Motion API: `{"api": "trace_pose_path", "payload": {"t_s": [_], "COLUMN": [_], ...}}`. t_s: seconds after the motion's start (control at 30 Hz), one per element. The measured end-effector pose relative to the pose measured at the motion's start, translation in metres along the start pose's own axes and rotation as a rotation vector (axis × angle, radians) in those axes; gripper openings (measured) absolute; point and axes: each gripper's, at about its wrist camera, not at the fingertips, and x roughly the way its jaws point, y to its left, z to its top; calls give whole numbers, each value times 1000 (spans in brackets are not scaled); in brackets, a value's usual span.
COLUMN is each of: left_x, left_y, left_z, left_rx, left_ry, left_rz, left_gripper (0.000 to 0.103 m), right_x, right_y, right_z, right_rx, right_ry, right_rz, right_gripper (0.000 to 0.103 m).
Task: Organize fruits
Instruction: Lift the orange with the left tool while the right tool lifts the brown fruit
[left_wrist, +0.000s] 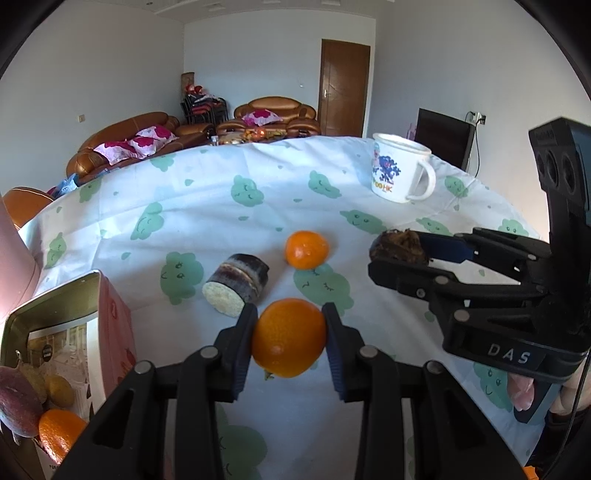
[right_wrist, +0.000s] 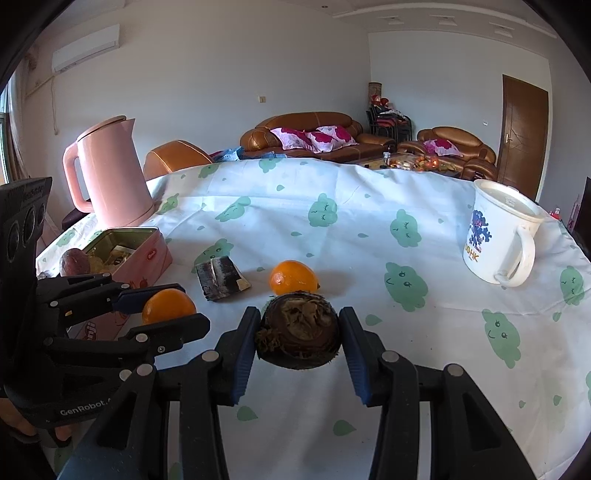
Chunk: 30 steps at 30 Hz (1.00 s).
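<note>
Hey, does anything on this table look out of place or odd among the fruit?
Yes. A short dark cut piece with a pale end lies tipped on its side on the tablecloth, between the pink tin and the loose orange. It is a cut chunk, unlike the whole fruit nearby. I see nothing spilled, and the white mug stands upright.

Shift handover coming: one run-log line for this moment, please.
left gripper: shut on orange | right gripper: shut on brown fruit | loose: orange, cut piece | tin: open
</note>
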Motion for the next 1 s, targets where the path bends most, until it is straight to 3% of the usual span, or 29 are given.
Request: {"api": "trace_pose_path", "payload": {"t_s": [1.0], "left_x": [-20], "left_y": [6], "left_z": [-2], "left_rx": [-26], "left_ry": [-105], "left_rz": [24], "left_gripper": [37], "right_x": [-19], "right_y": [6], "right_z": [-3], "right_rx": [-31], "right_ry": [-96], "right_rz": [24], "right_gripper": [46]}}
